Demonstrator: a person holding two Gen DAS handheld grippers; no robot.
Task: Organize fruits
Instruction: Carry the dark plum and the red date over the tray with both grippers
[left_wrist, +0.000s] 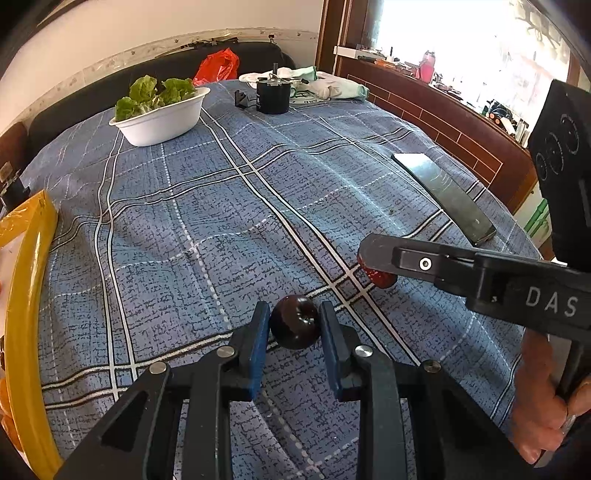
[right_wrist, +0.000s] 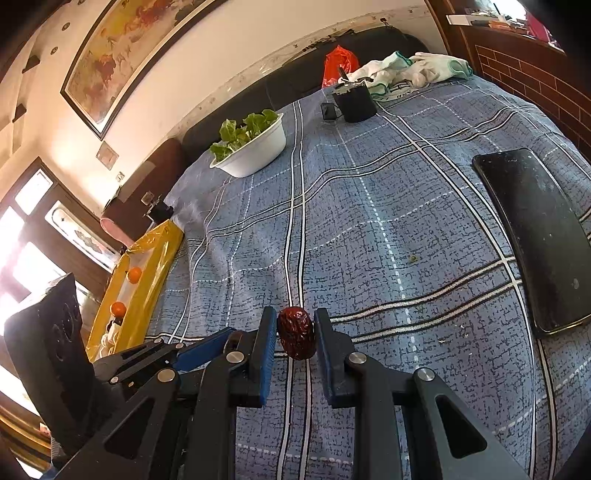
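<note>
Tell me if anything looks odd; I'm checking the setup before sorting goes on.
A black phone lies on the plaid cloth among the food, and gloves are heaped at the far edge. Nothing looks spilled or damaged. The plum and date sit squarely in the grippers.

The left gripper (left_wrist: 294, 325) has its jaws closed on a dark round fruit (left_wrist: 294, 326), perhaps a plum, over the blue plaid tabletop (left_wrist: 221, 221). To its right the right gripper (left_wrist: 376, 266) reaches in sideways with a wrinkled red fruit (left_wrist: 380, 277) under its tip. A yellow tray (left_wrist: 29, 295) edges the left side. A white bowl of greens (left_wrist: 162, 114) sits far back.
</note>
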